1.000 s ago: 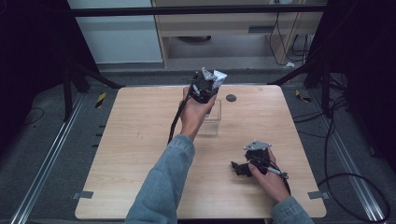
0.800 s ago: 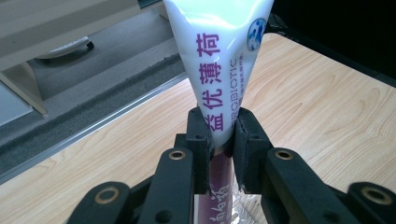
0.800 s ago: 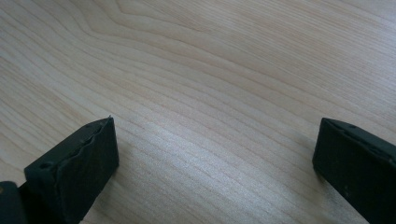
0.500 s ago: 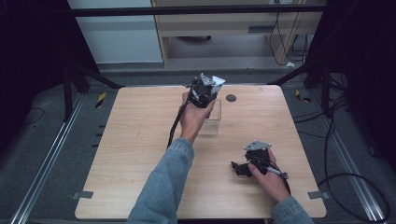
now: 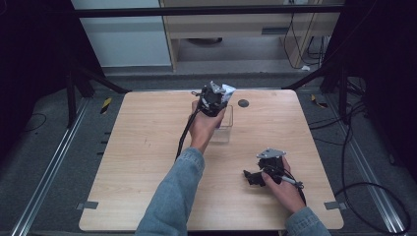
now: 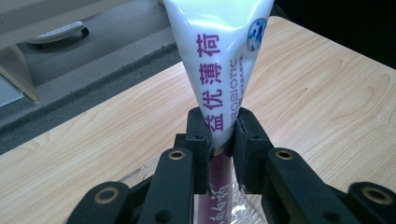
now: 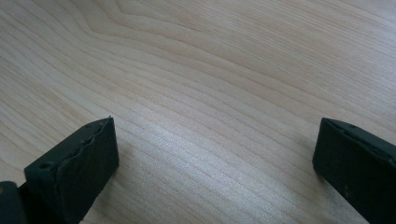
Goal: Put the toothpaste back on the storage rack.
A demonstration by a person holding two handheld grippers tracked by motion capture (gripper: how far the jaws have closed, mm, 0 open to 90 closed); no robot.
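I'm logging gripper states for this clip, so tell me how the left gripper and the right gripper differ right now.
The left gripper is shut on a white toothpaste tube; the right gripper is open with nothing between its jaws. The left gripper is raised over the clear box at the table's far side; the right gripper sits low near the front edge. Both have black jaws.

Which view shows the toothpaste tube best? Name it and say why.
The left gripper view: the toothpaste tube is close, its purple lettering readable, pinched between the left gripper's jaws. The high view shows a small white tip above that gripper, over a clear box.
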